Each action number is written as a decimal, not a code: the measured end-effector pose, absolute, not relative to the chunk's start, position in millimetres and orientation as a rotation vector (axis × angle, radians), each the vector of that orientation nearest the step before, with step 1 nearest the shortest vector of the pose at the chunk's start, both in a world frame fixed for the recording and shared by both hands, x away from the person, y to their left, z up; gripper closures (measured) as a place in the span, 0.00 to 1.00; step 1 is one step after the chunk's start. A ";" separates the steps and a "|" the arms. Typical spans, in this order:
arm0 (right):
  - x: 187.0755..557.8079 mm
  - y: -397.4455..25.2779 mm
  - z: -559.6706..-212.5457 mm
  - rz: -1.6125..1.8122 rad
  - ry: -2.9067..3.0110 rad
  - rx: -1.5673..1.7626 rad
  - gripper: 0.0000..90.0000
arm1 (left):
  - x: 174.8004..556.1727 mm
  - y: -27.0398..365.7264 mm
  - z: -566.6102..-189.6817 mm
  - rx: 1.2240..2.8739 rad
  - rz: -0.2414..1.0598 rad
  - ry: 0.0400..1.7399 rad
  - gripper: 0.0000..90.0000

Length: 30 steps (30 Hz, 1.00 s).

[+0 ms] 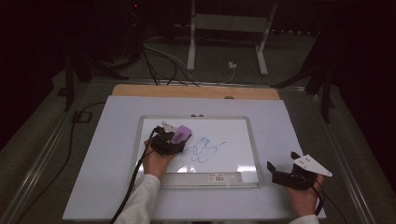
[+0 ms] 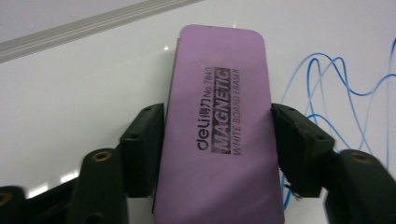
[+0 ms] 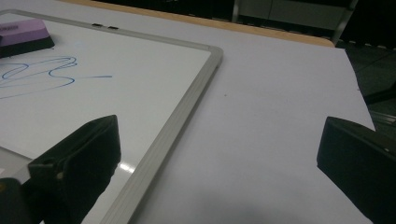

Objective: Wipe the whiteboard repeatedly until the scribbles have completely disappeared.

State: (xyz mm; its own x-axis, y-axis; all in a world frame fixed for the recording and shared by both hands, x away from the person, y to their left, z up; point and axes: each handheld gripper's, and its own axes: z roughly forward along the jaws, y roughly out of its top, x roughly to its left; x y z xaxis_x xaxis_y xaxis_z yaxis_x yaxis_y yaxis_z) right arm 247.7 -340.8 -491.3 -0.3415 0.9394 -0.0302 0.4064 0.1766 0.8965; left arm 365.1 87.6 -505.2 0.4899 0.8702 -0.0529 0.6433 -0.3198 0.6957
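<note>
A purple whiteboard eraser point(image 2: 219, 135) is sitting clamped between the two black jaws of the left gripper point(image 2: 218, 140), one jaw pressing on each long side. Its top face is showing printed lettering that reads "deli", "MAGNETIC" and "WHITE BOARD ERASER". In the high view the eraser point(image 1: 181, 134) is lying over the left half of the whiteboard point(image 1: 243, 128), just left of a blue scribble point(image 1: 204, 150); whether its underside is touching the board cannot be told. The left gripper point(image 1: 173, 140) is reaching in from the near side, with the person's left hand point(image 1: 156, 163) wrapping its body and a black cable point(image 1: 130, 186) trailing back along the pale sleeve point(image 1: 140, 200).

In the left gripper view the blue scribble point(image 2: 336, 93) is looping just beside the eraser's right edge, and the whiteboard's silver frame point(image 2: 70, 32) is running across the upper left.

The right gripper point(image 1: 282, 169) is resting off the board, near its lower right corner, on the white table cover point(image 1: 93, 163). Its jaws are standing wide apart with nothing between them. The right hand point(image 1: 306, 198) is holding it from below, and a grey three-cornered plate point(image 1: 312, 164) is sitting on top. From the right gripper view, the eraser point(image 3: 21, 35) is showing at the far left above the scribble point(image 3: 46, 70), and the board's frame point(image 3: 182, 107) is running diagonally between the two jaws.
</note>
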 end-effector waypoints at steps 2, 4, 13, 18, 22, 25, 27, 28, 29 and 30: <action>247.7 -340.7 -491.2 1.122 1.846 1.267 0.00 | 366.0 87.3 -504.7 2.076 0.443 1.246 0.46; 247.9 -340.4 -491.4 1.119 1.847 1.267 0.00 | 367.4 87.6 -504.6 2.073 0.449 1.257 0.46; 248.1 -341.2 -491.6 1.120 1.848 1.270 0.00 | 377.6 93.6 -503.8 2.059 0.480 1.319 0.46; 248.4 -339.1 -491.8 1.118 1.854 1.265 0.00 | 373.2 80.9 -503.2 2.087 0.449 1.278 0.46; 248.5 -339.5 -491.9 1.118 1.854 1.268 0.00 | 365.1 68.5 -502.4 2.122 0.419 1.219 0.46; 248.4 -339.6 -491.8 1.119 1.854 1.267 0.00 | 361.6 64.3 -501.5 2.144 0.413 1.194 0.46; 248.4 -339.3 -491.8 1.117 1.855 1.266 0.00 | 363.2 65.6 -501.6 2.145 0.404 1.188 0.46; 248.3 -339.2 -491.7 1.118 1.854 1.266 0.00 | 364.2 66.6 -501.9 2.143 0.414 1.191 0.46; 248.2 -339.5 -491.6 1.118 1.853 1.265 0.00 | 365.6 67.9 -501.9 2.142 0.444 1.201 0.46; 248.1 -340.0 -491.6 1.118 1.851 1.264 0.00 | 367.8 69.9 -502.0 2.134 0.467 1.220 0.46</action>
